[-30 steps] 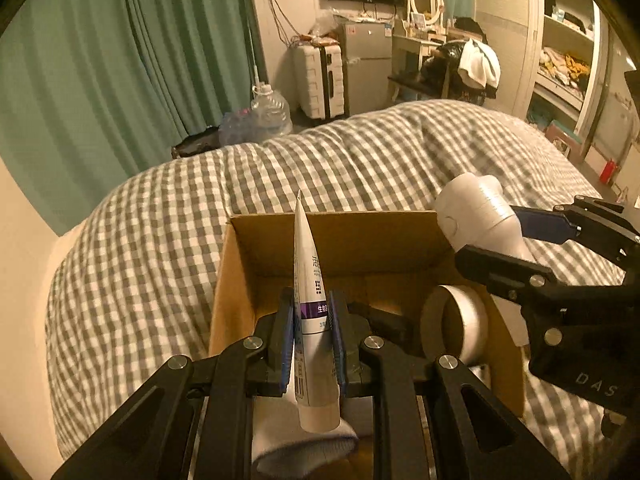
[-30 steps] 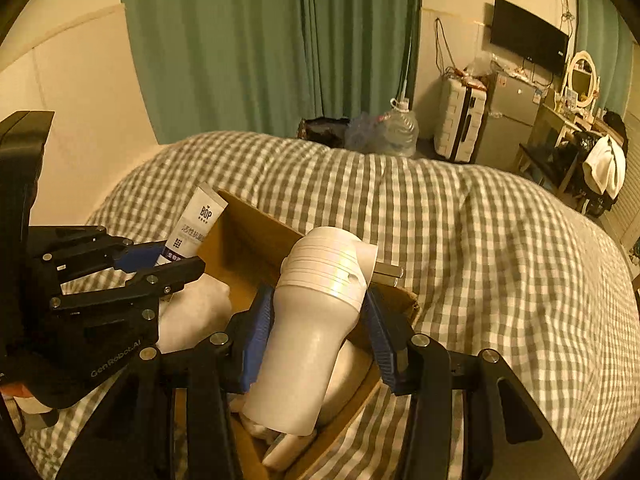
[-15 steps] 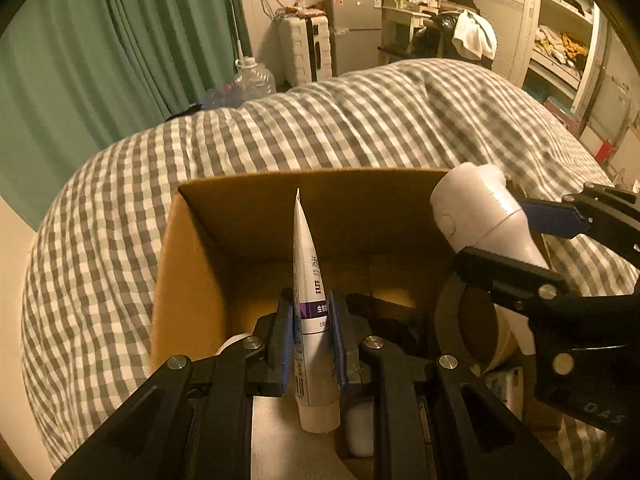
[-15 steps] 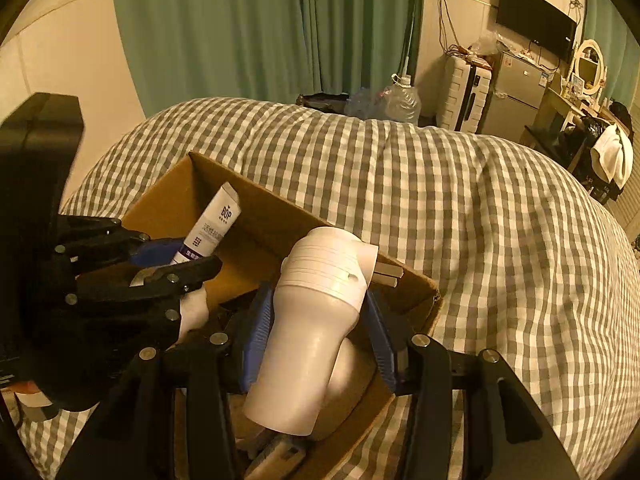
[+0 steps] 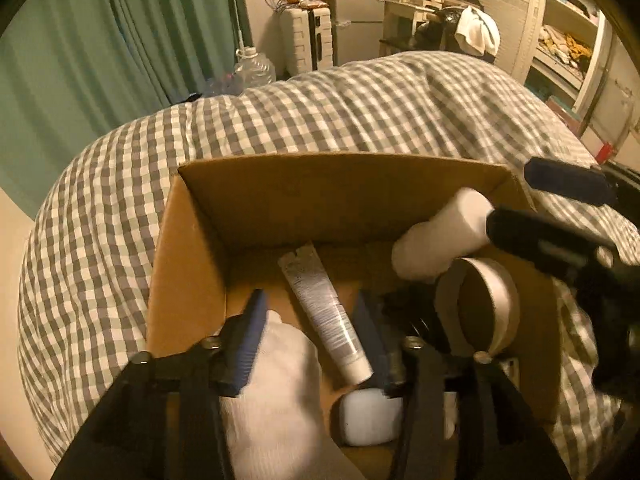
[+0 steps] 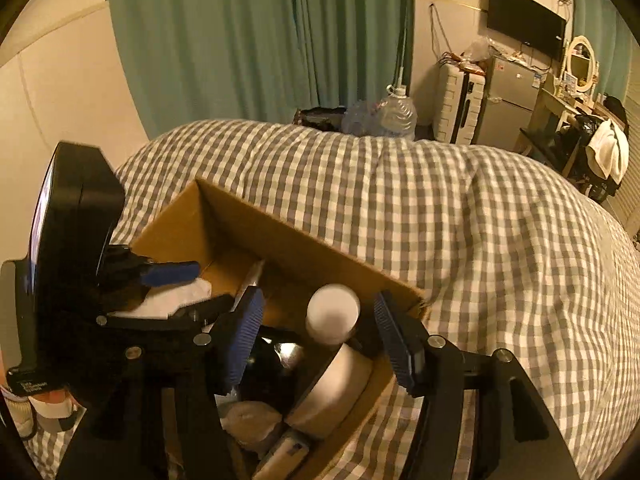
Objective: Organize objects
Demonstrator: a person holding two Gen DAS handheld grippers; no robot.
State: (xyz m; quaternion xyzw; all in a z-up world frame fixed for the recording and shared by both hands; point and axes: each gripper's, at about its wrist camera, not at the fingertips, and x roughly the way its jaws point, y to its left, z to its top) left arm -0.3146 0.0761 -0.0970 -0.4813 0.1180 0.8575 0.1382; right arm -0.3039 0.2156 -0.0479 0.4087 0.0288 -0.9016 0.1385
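Box (image 5: 192, 264) crowded; bare floor only behind the tube (image 5: 324, 308).

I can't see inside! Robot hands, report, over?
Left gripper open, right gripper open. Tube and white bottle loose in box. Nothing in the way.

White bottle (image 6: 333, 312) inside cardboard box (image 6: 280, 236)

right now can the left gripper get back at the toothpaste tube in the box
Probably yes. The left gripper is open, its fingers either side of the toothpaste tube lying loose in the cardboard box. Nothing covers the tube; the white sock sits just beside it.
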